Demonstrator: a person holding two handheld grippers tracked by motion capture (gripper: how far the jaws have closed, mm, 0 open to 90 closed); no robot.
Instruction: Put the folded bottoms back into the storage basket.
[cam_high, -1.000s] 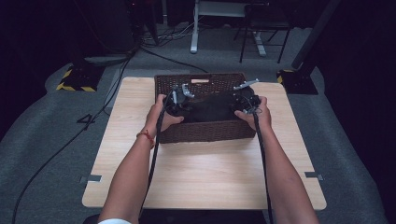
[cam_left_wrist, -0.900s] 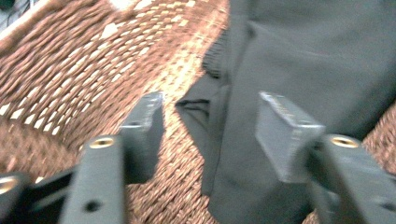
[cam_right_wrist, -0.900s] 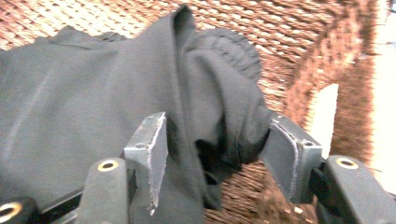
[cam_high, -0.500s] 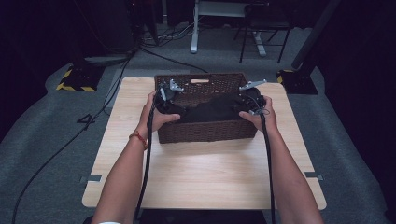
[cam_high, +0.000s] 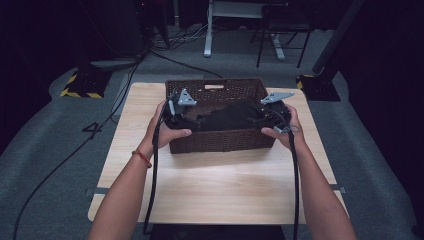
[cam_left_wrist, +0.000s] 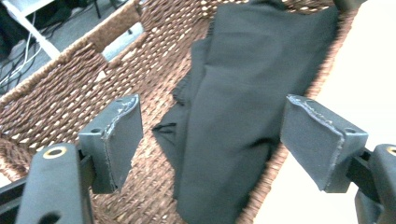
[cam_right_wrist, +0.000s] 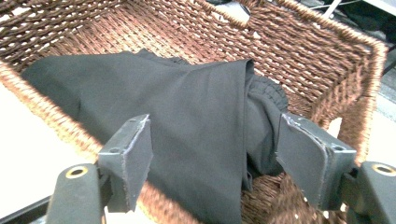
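The wooden bench (cam_high: 215, 185) carries a brown wicker basket (cam_high: 220, 141) on its far half, with the long side of the basket running from left to right across the bench. Inside the basket lies a folded black garment (cam_high: 227, 116). Its long axis follows the long side of the basket, from one short wall toward the other. In the left hand-held gripper view the garment (cam_left_wrist: 243, 107) lies along the near wall of the basket (cam_left_wrist: 60, 93), and part of the woven bottom is bare beside it. In the right hand-held gripper view the garment (cam_right_wrist: 177, 121) drapes over the near rim of the basket (cam_right_wrist: 327, 65), and a bunched edge of it lies near the corner of the basket.

The left hand-held gripper (cam_high: 186, 116) is at the left end of the basket, just above the rim. Its jaws have just been opening; they stand apart over the garment and do not touch it. The right hand-held gripper (cam_high: 267, 116) is at the right end of the basket. Its jaws have also just been opening; they stand apart above the garment, and the pads do not press on it.
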